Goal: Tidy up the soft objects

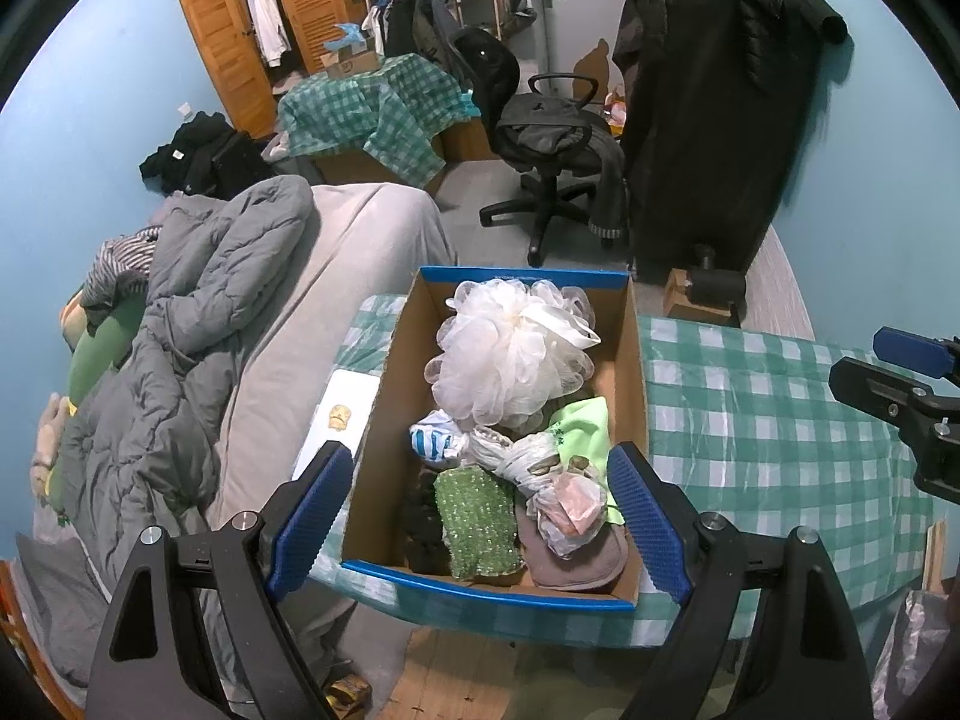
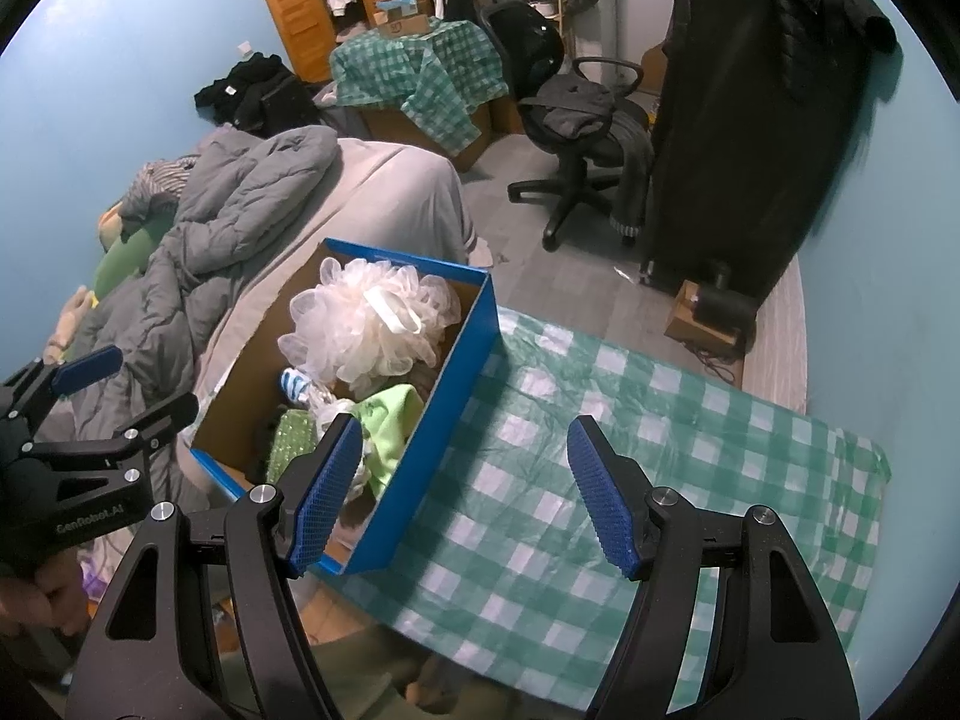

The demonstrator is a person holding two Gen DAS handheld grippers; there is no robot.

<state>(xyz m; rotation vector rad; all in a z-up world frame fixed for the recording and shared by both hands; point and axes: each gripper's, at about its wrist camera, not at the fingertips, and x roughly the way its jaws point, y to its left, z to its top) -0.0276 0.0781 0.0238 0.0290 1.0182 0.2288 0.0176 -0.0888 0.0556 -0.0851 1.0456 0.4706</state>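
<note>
Underneath, green checked tablecloth [image 2: 630, 420]; bedroom

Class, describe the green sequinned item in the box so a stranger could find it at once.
Find the cardboard box with blue rims on the checked tablecloth. At its near end, beside a knotted plastic bag, lies the green sequinned cloth. Unlike the plain lime cloth, it glitters with beads.

Grey duvet [image 1: 180, 312] on bed; office chair [image 1: 540, 138]; wooden wardrobe [image 1: 264, 30]
</note>
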